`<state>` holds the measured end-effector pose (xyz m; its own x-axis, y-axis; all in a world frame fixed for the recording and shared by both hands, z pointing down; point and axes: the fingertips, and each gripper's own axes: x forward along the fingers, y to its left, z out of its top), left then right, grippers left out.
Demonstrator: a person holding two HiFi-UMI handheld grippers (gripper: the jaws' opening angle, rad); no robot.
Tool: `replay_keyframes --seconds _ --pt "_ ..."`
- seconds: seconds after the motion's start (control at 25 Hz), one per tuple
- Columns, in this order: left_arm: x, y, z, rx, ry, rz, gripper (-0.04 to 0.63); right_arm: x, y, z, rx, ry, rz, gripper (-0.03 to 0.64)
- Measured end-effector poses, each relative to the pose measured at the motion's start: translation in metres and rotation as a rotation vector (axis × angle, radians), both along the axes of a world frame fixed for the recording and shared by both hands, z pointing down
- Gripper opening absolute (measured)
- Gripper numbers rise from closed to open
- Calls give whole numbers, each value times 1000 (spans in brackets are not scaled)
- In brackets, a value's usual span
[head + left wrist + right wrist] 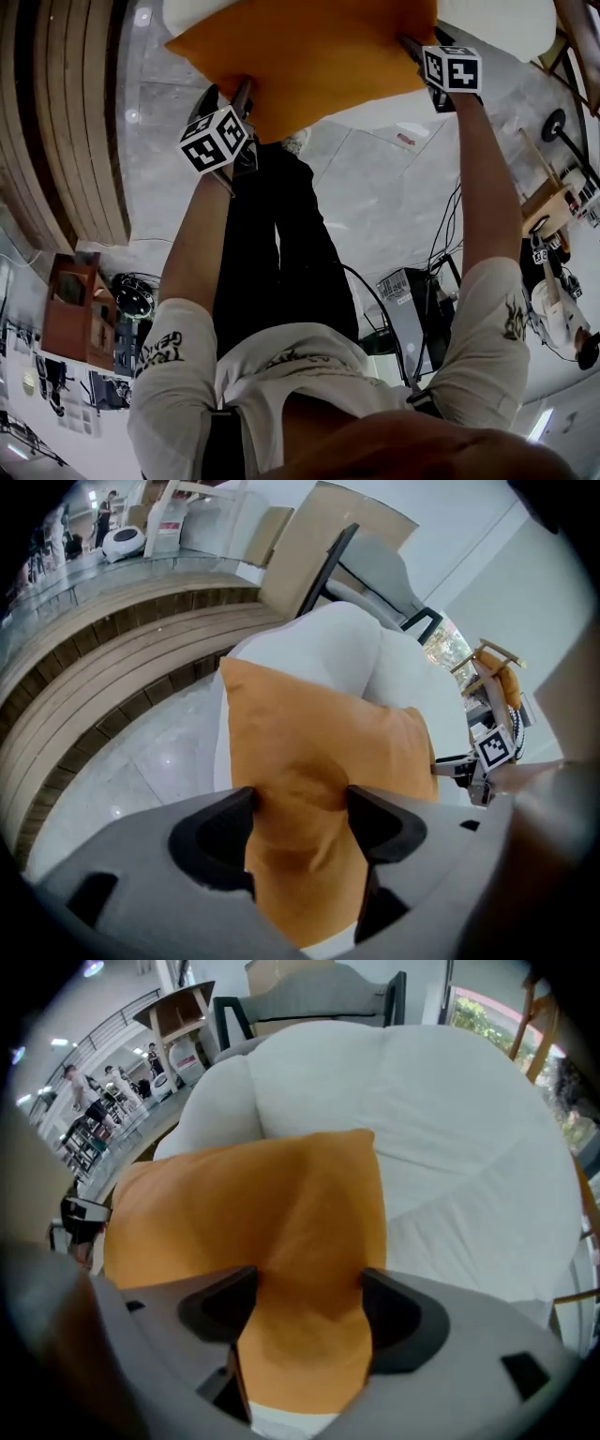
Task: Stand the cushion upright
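Note:
An orange cushion lies flat on a white padded seat at the top of the head view. My left gripper is at the cushion's near left edge and my right gripper at its right edge. In the left gripper view the orange cushion fills the gap of the left gripper; the jaws stand wide and the fabric bulges between them. The right gripper stands just as wide around a corner of the cushion. Both grippers point steeply down.
The white seat is broad and soft, with a grey backrest behind. Curved wooden steps run along the left. On the grey floor stand a brown box, a computer tower with cables and a wooden frame. The person's legs are directly below.

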<state>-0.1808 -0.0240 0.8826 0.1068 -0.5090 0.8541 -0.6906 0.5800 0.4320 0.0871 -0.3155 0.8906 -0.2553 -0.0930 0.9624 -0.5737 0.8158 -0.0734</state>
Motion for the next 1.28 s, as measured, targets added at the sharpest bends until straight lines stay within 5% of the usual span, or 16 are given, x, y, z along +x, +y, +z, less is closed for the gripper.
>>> replay_keyframes --seconds 0.2,0.36,0.56,0.84,1.28 --pt "7 -5 7 37 106 9 297 0 10 21 -63 59 116 316" --pt "10 -12 8 56 152 50 223 -10 25 26 -34 73 175 217" --pt "15 -14 1 62 149 123 125 -9 25 11 66 59 126 88" --pt "19 -10 -20 35 98 221 87 1 35 -30 74 -47 63 38" --pt "-9 -88 -83 148 -147 450 75 41 51 -91 188 -165 293 37"
